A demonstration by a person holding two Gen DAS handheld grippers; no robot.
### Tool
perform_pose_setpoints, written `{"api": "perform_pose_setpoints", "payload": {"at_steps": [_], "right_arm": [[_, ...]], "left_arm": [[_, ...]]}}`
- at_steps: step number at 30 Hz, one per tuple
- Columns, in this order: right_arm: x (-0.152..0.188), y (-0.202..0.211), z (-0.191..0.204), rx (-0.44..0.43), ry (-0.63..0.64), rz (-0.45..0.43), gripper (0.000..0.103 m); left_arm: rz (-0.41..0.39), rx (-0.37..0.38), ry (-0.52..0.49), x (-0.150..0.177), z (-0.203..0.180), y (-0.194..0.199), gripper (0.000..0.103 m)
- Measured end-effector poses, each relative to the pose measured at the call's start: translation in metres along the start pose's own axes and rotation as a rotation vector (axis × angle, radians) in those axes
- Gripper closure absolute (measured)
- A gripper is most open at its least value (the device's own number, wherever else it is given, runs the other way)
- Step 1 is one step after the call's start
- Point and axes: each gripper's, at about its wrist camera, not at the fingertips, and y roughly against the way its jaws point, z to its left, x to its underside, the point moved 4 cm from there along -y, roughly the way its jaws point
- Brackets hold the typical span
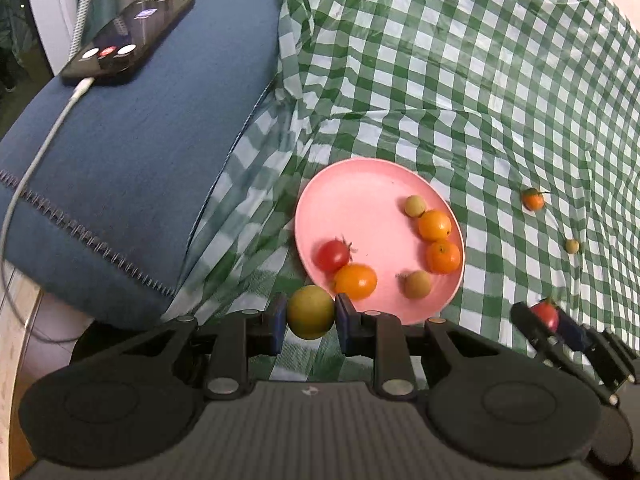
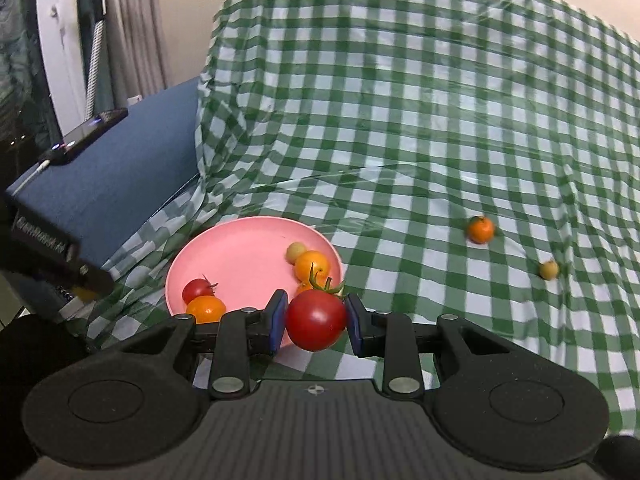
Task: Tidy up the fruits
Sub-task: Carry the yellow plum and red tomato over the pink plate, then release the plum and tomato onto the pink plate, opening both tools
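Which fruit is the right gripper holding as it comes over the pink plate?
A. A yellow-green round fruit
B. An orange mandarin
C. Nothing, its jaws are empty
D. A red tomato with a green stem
D: in the right wrist view the right gripper has its blue pads pressed on both sides of a red tomato with a green stem, just in front of the pink plate; the yellow-green fruit sits in the left gripper.

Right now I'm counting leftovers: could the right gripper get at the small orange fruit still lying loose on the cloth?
Probably not yet: the right gripper is shut on a red tomato. The path over the checked cloth to the small orange fruit looks free.
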Motion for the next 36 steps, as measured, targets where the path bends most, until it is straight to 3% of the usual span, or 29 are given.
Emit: {"api": "perform_pose_setpoints", "payload": {"at_steps": [13, 30, 31, 32, 33, 34, 35, 36], "right_arm": [[-0.009, -0.060, 0.018, -0.065, 0.073, 0.058, 0.071], [-0.001, -0.117, 0.030, -0.082, 0.120, 0.126, 0.071], [-0.002, -0.119, 0.030, -0.081, 0.123, 0.127, 0.070], [-0.003, -0.121, 0.030, -0.082, 0.126, 0.125, 0.070], [-0.005, -0.121, 0.030, -0.085, 0.127, 0.118, 0.068], [-0.007, -0.120, 0.031, -0.087, 0.134, 0.110, 0.053], [-0.009, -0.118, 0.031, -0.082, 0.144, 0.103, 0.029], [-0.011, -0.114, 0.031, -0.071, 0.149, 0.089, 0.020]], "left_arm": [[0.036, 0.005, -0.072, -0.047, -0.029, -0.062, 0.075], [0.091, -0.038, -0.186, -0.070, -0.039, -0.132, 0.073], [0.093, -0.041, -0.188, -0.072, -0.039, -0.134, 0.071], [0.096, -0.043, -0.185, -0.073, -0.039, -0.135, 0.051], [0.096, -0.048, -0.176, -0.075, -0.038, -0.134, 0.019], [0.086, -0.058, -0.160, -0.077, -0.036, -0.130, 0.006], [0.059, -0.071, -0.137, -0.079, -0.033, -0.123, 0.000], [0.029, -0.074, -0.120, -0.081, -0.031, -0.115, 0.000]]}}
